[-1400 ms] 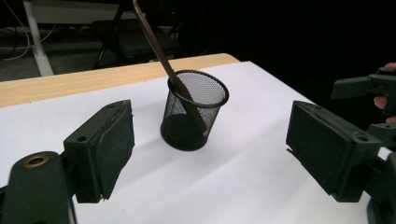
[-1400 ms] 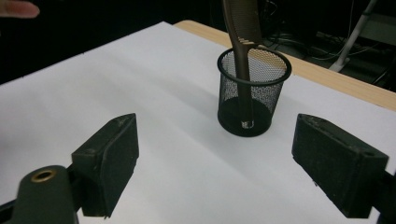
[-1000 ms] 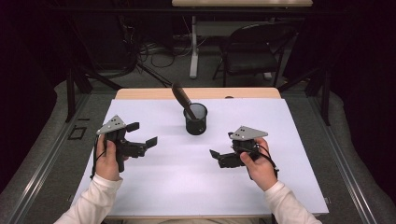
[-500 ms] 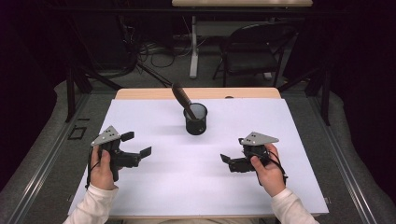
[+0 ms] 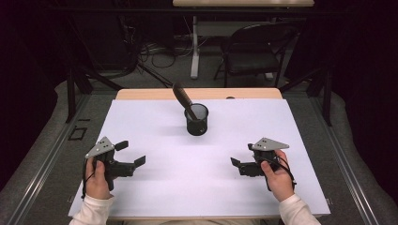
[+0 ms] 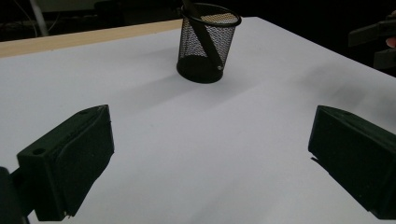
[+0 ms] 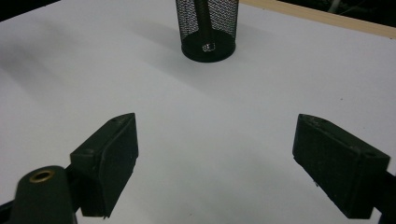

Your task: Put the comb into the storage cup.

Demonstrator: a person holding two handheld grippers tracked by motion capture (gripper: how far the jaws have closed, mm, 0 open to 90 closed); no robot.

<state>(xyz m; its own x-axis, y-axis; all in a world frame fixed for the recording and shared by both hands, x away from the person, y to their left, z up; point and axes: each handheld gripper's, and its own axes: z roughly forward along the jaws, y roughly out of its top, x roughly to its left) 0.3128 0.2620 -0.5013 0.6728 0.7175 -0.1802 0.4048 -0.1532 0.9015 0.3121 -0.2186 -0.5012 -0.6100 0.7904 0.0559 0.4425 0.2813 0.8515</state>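
Black mesh cup [image 5: 196,120] with dark tool [image 5: 183,99] stands ahead of your left claw [image 5: 130,153] and right claw [image 5: 237,164]; both released, right narrowing slightly, empty, over white counter [image 5: 197,187].

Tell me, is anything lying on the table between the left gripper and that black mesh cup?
Nothing: in the left gripper view, bare white table stretches from the open left gripper to the mesh cup.

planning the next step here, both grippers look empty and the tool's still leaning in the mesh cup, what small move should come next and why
Probably bring the right gripper forward toward the mesh cup, lining up on the dark tool leaning out of it. Both it and the left gripper hold nothing, jaws wide over the bare white table, well short of the cup; the right's jaws have just been closing slightly.
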